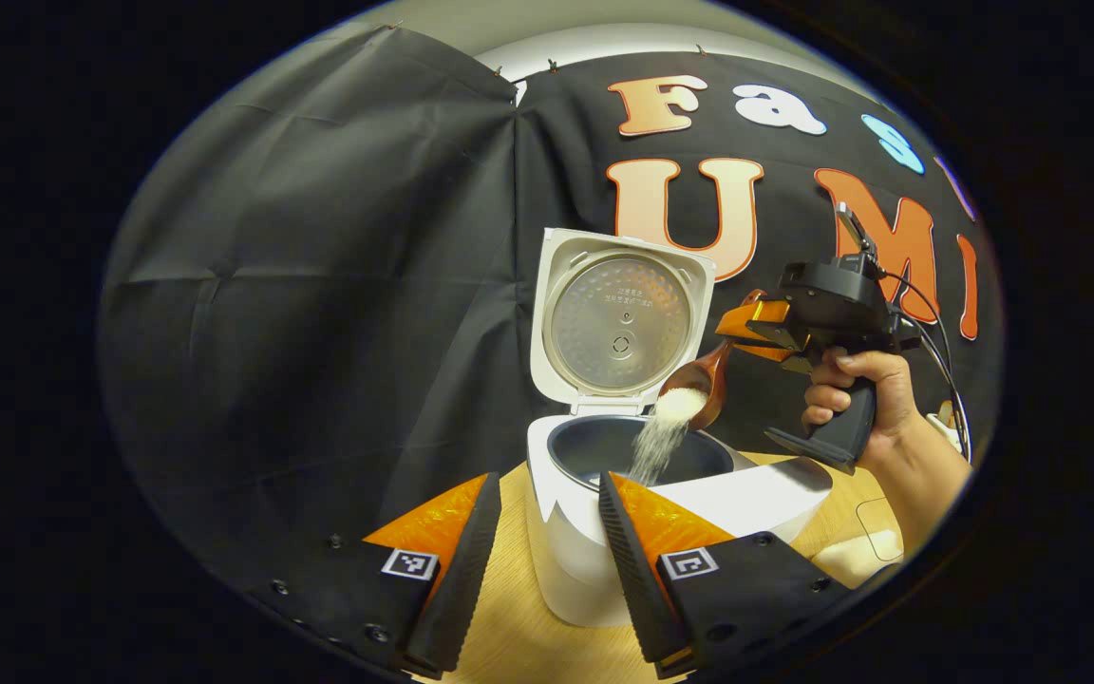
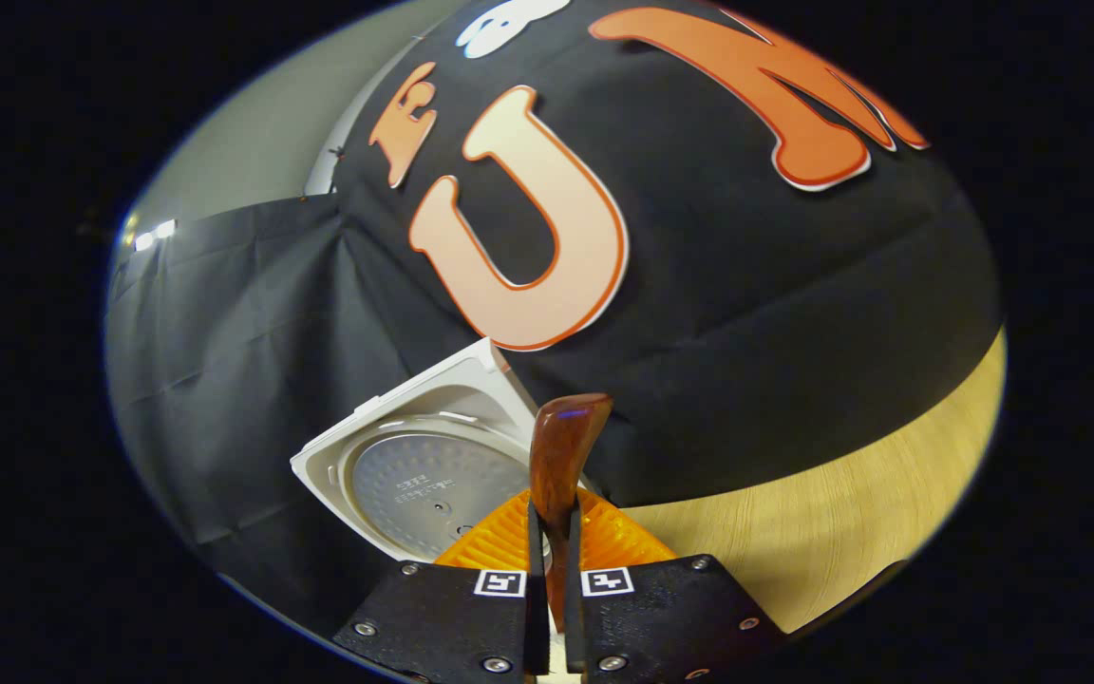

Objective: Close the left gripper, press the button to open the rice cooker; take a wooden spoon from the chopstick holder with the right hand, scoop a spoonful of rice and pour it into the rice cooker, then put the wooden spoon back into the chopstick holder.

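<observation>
At frame centre, rice (image 1: 658, 439) streams from the wooden spoon (image 1: 694, 388) into the open rice cooker (image 1: 637, 454). The right gripper (image 1: 746, 328) pinches the handle tight; keep tipping slowly over the pot. The left gripper (image 1: 542, 570) gapes empty, lower centre.

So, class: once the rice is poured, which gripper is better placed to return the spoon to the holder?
Right. The right gripper already clamps the spoon over the cooker; the left gripper hangs back, open.
</observation>
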